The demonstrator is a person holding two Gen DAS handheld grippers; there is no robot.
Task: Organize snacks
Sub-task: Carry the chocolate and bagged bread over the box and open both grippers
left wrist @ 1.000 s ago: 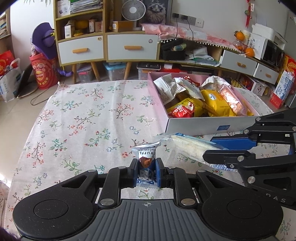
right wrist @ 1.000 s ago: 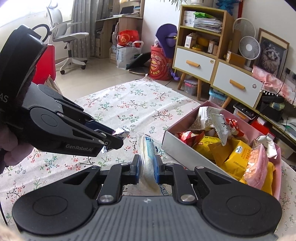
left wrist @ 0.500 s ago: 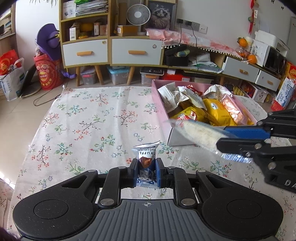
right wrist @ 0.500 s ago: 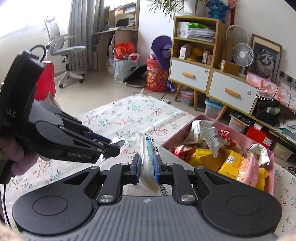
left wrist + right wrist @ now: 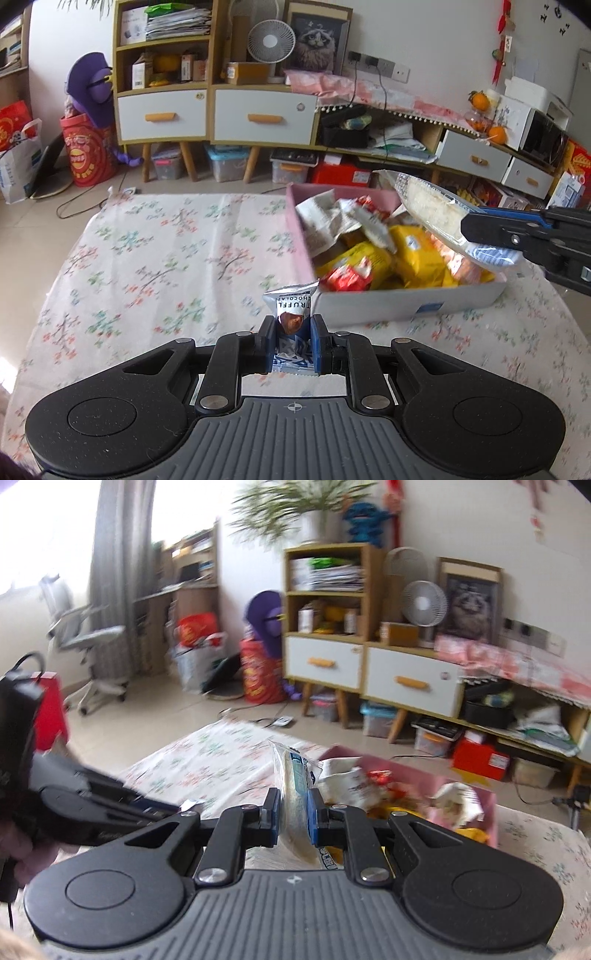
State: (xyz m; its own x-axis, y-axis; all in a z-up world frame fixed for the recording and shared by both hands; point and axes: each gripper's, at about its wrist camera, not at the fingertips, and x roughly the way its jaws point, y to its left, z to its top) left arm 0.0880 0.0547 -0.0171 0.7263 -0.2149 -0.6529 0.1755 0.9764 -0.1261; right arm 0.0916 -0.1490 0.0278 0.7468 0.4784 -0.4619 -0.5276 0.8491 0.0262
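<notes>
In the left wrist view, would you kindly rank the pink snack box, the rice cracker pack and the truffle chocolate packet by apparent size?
1. pink snack box
2. rice cracker pack
3. truffle chocolate packet, smallest even though nearest the camera.

The room was bright with daylight from a curtained window (image 5: 114,572) on the left, where a grey office chair (image 5: 88,642) stood on the pale tiled floor (image 5: 44,221). Against the white wall (image 5: 424,33) stood a wooden cabinet (image 5: 162,74) with white drawers (image 5: 264,117), a small fan (image 5: 271,38), a framed cat picture (image 5: 317,40) and a potted plant (image 5: 295,513) on top.
</notes>
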